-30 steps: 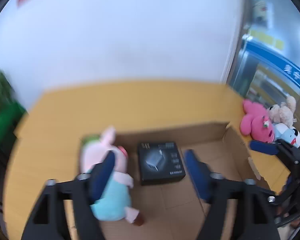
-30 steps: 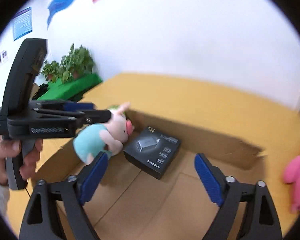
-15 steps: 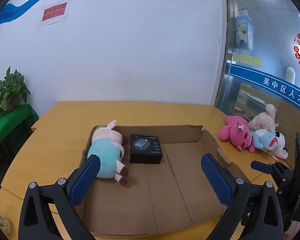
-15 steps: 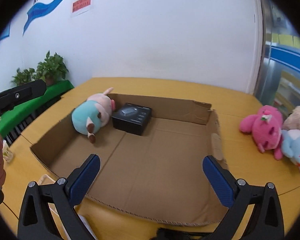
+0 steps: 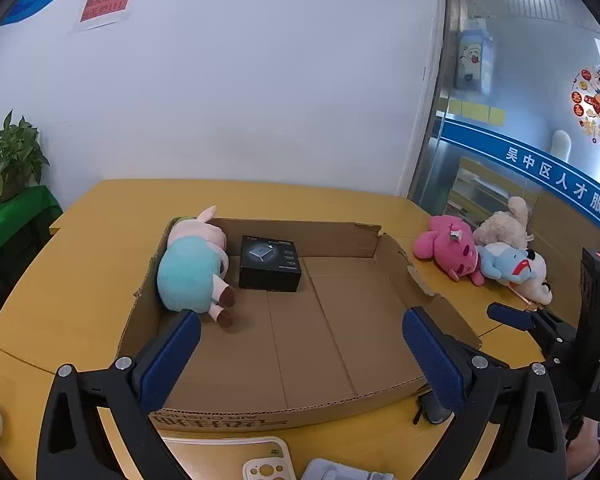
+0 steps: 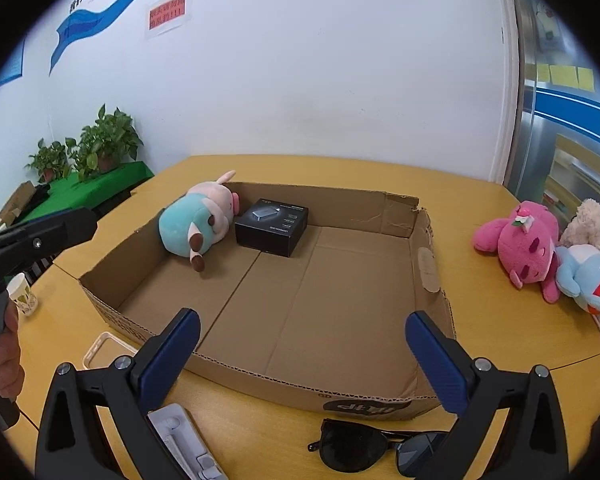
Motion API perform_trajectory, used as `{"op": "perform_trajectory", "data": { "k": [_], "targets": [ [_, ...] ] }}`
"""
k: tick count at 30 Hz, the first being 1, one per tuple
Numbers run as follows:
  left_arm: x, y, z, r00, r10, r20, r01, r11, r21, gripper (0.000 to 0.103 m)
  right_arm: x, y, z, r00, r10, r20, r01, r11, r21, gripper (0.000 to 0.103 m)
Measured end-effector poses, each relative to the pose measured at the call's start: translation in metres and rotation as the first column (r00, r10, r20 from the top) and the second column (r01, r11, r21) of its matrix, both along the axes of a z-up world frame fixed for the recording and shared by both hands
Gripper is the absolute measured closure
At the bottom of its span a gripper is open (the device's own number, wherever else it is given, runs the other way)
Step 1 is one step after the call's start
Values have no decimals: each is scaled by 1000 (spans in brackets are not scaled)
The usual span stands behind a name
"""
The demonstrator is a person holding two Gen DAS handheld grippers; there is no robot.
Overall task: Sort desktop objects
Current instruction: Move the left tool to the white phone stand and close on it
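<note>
A shallow cardboard box [image 5: 380, 240] [image 6: 430, 276] lies on the yellow table. Inside at its far left lie a pink-and-teal plush pig [image 5: 192, 268] [image 6: 198, 224] and a black product box [image 5: 270, 264] [image 6: 272, 226]. My left gripper [image 5: 300, 356] is open and empty above the box's near edge. My right gripper [image 6: 300, 356] is open and empty, also at the near edge. Black sunglasses [image 6: 380, 450] lie in front of the box. A pink plush [image 5: 448, 248] [image 6: 520, 244], a beige plush [image 5: 504, 226] and a blue-and-white plush [image 5: 516, 268] [image 6: 592, 276] lie to the right.
A phone case [image 5: 266, 464] [image 6: 104, 348] and a white tray-like item [image 6: 180, 444] lie near the table's front edge. A paper cup [image 6: 22, 300] stands at the left. Potted plants [image 6: 96, 144] stand on a green stand beyond the table. A white wall is behind.
Both grippers have pulled back and up from inside the box to its near edge. The plush pig now lies free in the box, no longer between the left fingers.
</note>
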State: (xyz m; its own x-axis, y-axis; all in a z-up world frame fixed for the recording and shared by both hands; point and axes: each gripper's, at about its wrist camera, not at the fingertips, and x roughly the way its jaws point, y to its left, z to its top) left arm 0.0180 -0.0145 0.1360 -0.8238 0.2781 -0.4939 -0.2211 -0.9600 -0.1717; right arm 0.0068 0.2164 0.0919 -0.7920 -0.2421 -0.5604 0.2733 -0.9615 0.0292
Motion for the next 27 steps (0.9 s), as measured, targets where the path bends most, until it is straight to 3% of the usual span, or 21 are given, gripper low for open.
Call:
{"op": "perform_trajectory", "data": {
  "k": [1,2,3,4,5,6,7,8,9,10,11,13,16,19,27],
  "targets": [
    [2,-2,-2,1000,12,-1,-12,1000,0,1,3,1,0,1000,3,-8,-4,1000,-14,17],
    [4,-3,-4,1000,18,2,-18,1000,-3,12,5,5,-1,1000,5,-11,-6,1000,-30,29],
    [5,-5,-6,1000,17,6,-17,1000,-6,25,7,8,-3,1000,7,2,-7,999,-41,49],
    [6,-6,-9,1000,9,24,-8,1000,-8,59,7,10,-4,1000,11,20,-10,999,-50,51],
    [5,-8,-14,998,-9,65,9,1000,3,77,10,14,-7,999,27,37,-25,998,-60,50],
    [5,-10,-18,995,-30,95,28,999,25,76,13,16,-9,998,45,49,-41,997,-69,44],
    [6,-14,-24,992,-46,118,41,998,46,73,16,17,-12,996,58,65,-53,996,-72,26],
    [8,-17,-28,991,-42,131,36,998,49,61,21,19,-16,994,73,83,-67,995,-69,18],
    [10,-19,-32,989,-29,147,22,999,45,50,27,20,-20,992,85,94,-80,995,-62,15],
    [14,-22,-36,987,-15,162,8,999,43,30,33,20,-25,989,101,107,-97,994,-48,15],
    [19,-26,-41,986,-9,166,1,999,51,24,39,17,-32,984,123,130,-120,992,-28,15],
    [28,-30,-49,983,-32,183,18,997,75,24,47,9,-50,966,178,190,-180,984,-6,15],
    [35,-30,-68,965,-56,258,29,994,105,24,57,-8,-82,913,289,289,-290,956,-38,15],
    [41,-26,-89,940,-96,326,50,988,145,24,64,-33,-107,869,369,330,-374,926,-53,15],
    [47,-11,-125,883,-163,439,85,978,192,24,57,-68,-137,850,392,353,-435,899,50,15]
  ]
}}
